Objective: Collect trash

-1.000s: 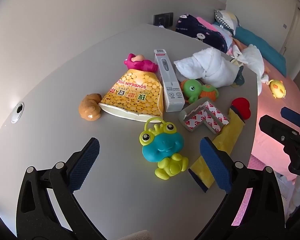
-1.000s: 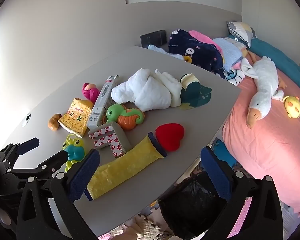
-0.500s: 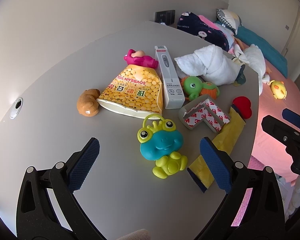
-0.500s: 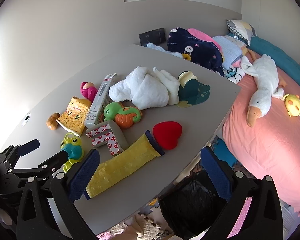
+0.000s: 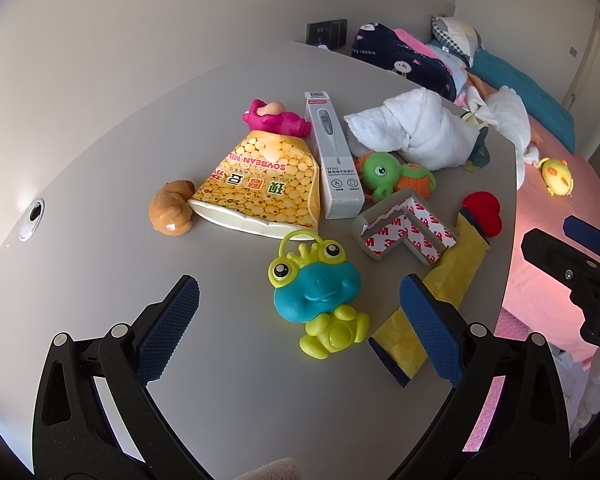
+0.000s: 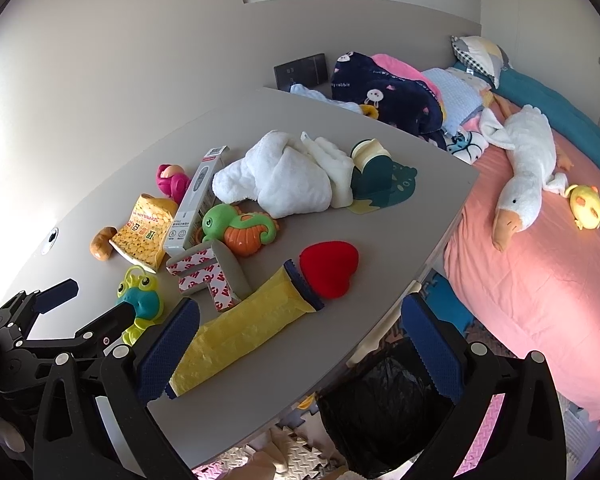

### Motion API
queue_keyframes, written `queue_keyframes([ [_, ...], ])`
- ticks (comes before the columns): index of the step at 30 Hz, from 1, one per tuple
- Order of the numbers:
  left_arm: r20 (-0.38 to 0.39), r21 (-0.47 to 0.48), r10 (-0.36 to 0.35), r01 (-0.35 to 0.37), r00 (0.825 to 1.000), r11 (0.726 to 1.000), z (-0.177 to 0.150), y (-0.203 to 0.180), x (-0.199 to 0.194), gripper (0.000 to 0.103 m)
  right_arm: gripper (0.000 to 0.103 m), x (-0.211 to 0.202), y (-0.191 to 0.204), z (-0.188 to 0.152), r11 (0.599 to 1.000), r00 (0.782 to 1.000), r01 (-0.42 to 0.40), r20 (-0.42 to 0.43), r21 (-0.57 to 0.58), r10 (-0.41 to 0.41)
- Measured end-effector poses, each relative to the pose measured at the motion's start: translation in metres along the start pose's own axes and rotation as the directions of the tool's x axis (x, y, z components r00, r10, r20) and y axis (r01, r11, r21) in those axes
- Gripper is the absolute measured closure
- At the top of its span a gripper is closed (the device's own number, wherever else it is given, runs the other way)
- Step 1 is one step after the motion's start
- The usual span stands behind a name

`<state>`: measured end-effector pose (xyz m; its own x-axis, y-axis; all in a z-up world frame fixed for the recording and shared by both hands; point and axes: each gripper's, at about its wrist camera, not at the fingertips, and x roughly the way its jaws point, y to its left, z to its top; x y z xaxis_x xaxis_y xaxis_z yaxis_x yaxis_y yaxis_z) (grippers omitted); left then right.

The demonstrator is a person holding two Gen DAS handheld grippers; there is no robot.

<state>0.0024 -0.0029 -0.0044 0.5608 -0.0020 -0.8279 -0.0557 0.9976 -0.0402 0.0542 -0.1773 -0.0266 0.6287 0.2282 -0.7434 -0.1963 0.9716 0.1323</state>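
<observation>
While both of my grippers hang over the table (image 5: 100, 160) with their jaws spread wide and nothing between them, I read the clutter from left to right. At nine o'clock of the pile lies a brown toy (image 5: 170, 210), touching the open mouth of the yellow soybean milk bag (image 5: 260, 184); at twelve o'clock of that bag sits a pink figure (image 5: 274, 118), and just beside its right edge the white thermometer box (image 5: 334, 160). My left gripper (image 5: 296, 332) has eased closer over the last second, so the blue frog toy (image 5: 320, 292) now sits larger and lower between my pads, and I judge I am only choosing a target. Further right lie the taped foam corner guard (image 5: 406, 226) and the long yellow wrapper (image 6: 244, 328), which my right gripper (image 6: 300, 344) hovers above with nothing held. At five o'clock, below the table edge, waits the black-lined bin (image 6: 380, 404). Wrapper, bag, box and guard look like the trash; none is collected yet.
</observation>
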Motion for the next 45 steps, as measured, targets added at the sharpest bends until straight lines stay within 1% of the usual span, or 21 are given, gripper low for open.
queue_keyframes([
  [33, 0.006, -0.007, 0.001, -0.001, 1.000, 1.000, -0.001, -0.001, -0.003, 0.006, 0.003, 0.000, 0.000, 0.000, 1.000, 1.000, 0.002, -0.008, -0.006, -0.002],
  [38, -0.012, -0.028, 0.002, -0.002, 1.000, 1.000, -0.003, -0.001, 0.004, 0.006, 0.003, 0.003, -0.001, -0.001, 1.000, 1.000, 0.003, -0.023, -0.004, -0.003],
  [43, -0.033, -0.071, 0.009, -0.012, 0.999, 0.997, -0.005, 0.002, 0.016, 0.006, 0.003, 0.005, -0.004, -0.002, 1.000, 1.000, 0.002, -0.031, -0.006, -0.002],
  [45, -0.036, -0.084, 0.028, -0.031, 0.999, 0.996, -0.005, 0.003, 0.021, 0.006, 0.003, 0.007, -0.005, -0.003, 1.000, 0.999, -0.001, -0.037, -0.007, 0.001],
])
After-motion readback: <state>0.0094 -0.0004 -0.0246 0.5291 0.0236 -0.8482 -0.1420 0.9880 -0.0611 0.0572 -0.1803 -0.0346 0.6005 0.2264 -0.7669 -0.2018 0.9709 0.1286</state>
